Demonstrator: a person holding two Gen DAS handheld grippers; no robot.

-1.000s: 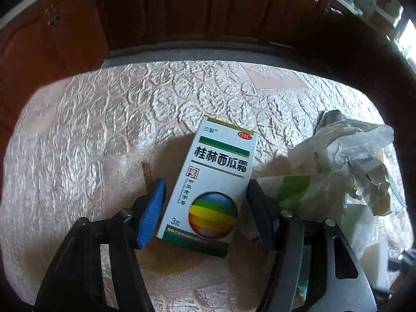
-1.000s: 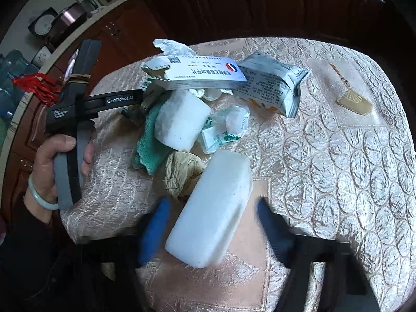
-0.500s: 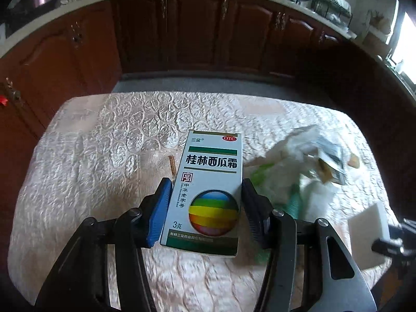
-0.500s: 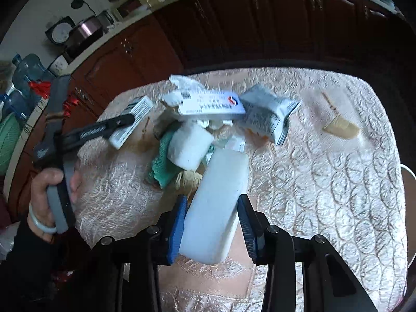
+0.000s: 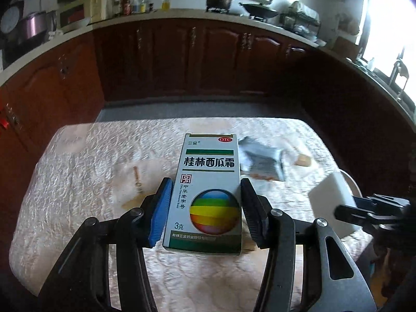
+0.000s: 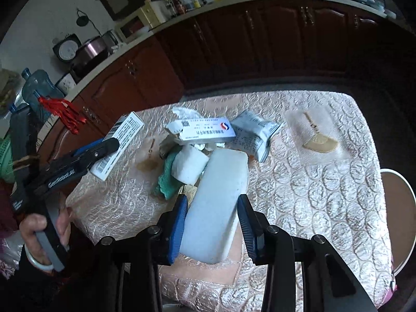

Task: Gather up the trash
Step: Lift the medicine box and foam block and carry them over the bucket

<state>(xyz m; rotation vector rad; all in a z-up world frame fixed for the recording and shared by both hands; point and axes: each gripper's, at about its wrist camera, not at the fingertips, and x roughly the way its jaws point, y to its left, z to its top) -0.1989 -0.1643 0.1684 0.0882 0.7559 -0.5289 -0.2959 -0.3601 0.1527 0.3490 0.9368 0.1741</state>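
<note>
My left gripper (image 5: pixel 205 212) is shut on a white and green medicine box (image 5: pixel 208 192) with a rainbow ball, held above the table. It also shows in the right wrist view (image 6: pixel 118 144). My right gripper (image 6: pixel 212 221) is shut on a white foam block (image 6: pixel 217 202), lifted above the table; the block shows at the right of the left wrist view (image 5: pixel 331 202). A trash pile lies on the table: a white pill box (image 6: pixel 205 131), a foil packet (image 6: pixel 256 135), a small foam block (image 6: pixel 188 165), a green cloth (image 6: pixel 166 179) and crumpled tissue (image 6: pixel 186 113).
The table has a cream quilted cover (image 6: pixel 325 195). A tan wooden piece (image 6: pixel 321 144) lies at its far right, a small brown stick and stain (image 6: pixel 149 160) at its left. A white chair rim (image 6: pixel 405 182) stands at the right. Dark wooden cabinets (image 5: pixel 208 62) stand beyond.
Both grippers rose and pulled back from the table with their loads; the views now take in the counter and cabinets. The left gripper's view swung right, past the pile.
</note>
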